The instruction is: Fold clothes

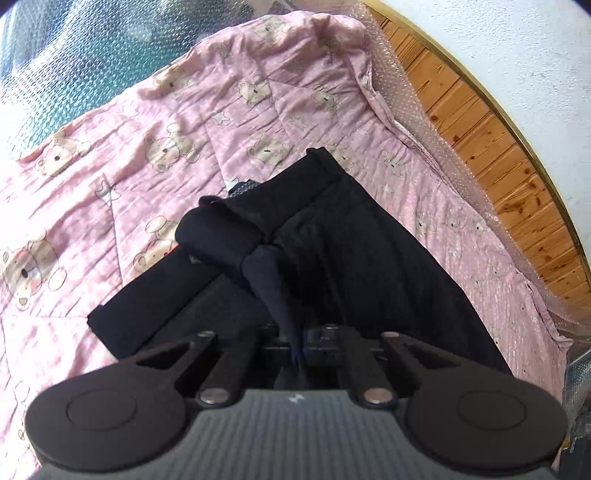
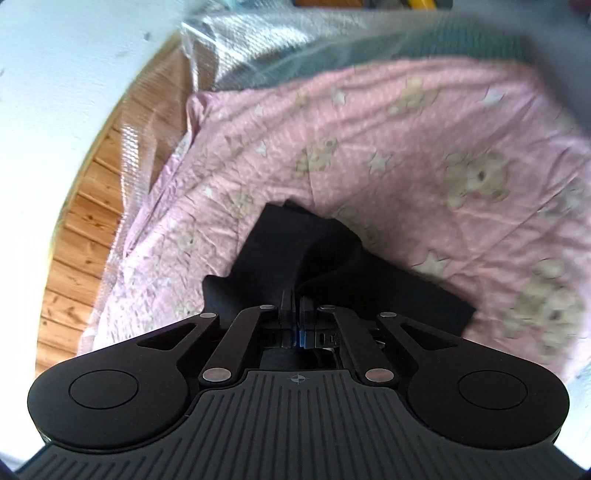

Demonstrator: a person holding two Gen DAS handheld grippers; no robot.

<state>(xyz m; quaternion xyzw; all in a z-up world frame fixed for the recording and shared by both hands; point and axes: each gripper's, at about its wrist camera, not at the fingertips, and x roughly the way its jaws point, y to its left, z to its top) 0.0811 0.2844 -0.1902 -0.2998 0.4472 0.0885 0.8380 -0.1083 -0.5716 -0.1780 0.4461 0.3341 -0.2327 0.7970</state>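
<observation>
Both the left gripper [image 1: 295,350] and right gripper [image 2: 297,317] are clamped on the black garment [image 1: 332,240] (over a pink quilt [image 1: 147,129]) — lifting for a fold — next, carry the edge across evenly.

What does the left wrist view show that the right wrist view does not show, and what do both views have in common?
Only the left wrist view shows the garment's rolled band, a flat folded part lying on the quilt, and a grey tip peeking out behind the cloth.

Only the right wrist view shows a yellow object at the top edge; this view is blurred.

Both show the black garment on the pink bear-print quilt, the wooden boards, and jaws shut on black cloth: left gripper, right gripper.
</observation>
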